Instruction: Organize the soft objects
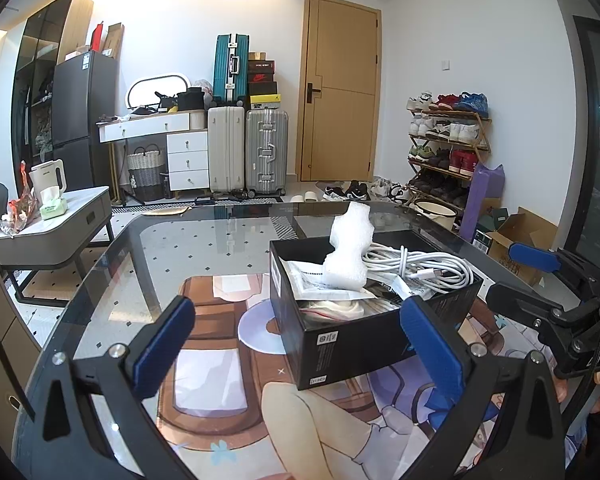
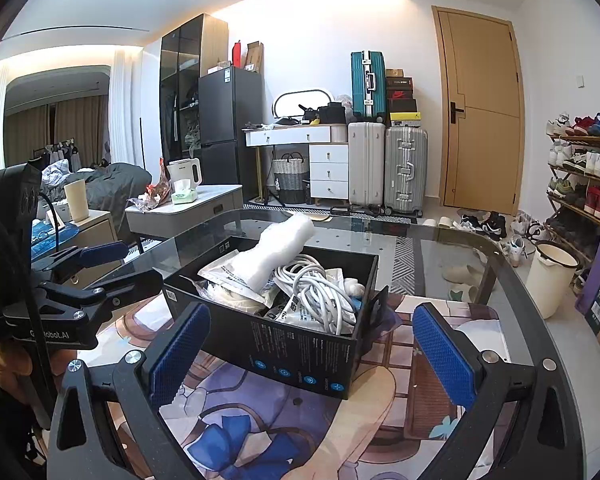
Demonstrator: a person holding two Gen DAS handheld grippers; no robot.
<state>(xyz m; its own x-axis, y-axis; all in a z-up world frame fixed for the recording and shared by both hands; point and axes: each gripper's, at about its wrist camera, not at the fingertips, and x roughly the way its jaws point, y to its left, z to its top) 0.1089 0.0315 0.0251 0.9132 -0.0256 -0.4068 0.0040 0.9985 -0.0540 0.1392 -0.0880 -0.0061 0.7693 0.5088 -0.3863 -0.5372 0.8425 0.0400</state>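
While hovering low over the glass table (image 1: 172, 240), spread wide and gripping nothing: left gripper (image 1: 298, 304), pads well apart, likewise right gripper (image 2: 311, 312), both aimed at the same target. Just ahead, resting on the glass, black box (image 1: 356, 344), open-topped, near corner between the left pads.

Inside the box, piled loose: foam (image 1: 348, 252) standing up above the rim, white cable (image 1: 420, 268) in a slack coil beside it, flat packets (image 2: 228, 276) underneath. So, already boxed, all the soft stuff in view. Could equally be a box filled to the top or one waiting to be unpacked; can't call it from here.

On handling: feather-light foam, sure to squash under the pads, so best pinched gently at the narrow waist above the rim. Floppy cable, likely to trail and snag; better pinched across the whole bundle than by one strand. Thin, slick packets, hard to lift flat; better taken by a raised edge. Light cardboard box, apt to skate on glass if nudged.

Farther back, side table with kettle (image 1: 50, 178), then suitcases (image 1: 246, 148), door (image 1: 340, 92) and shoe rack (image 1: 448, 144) against the wall.
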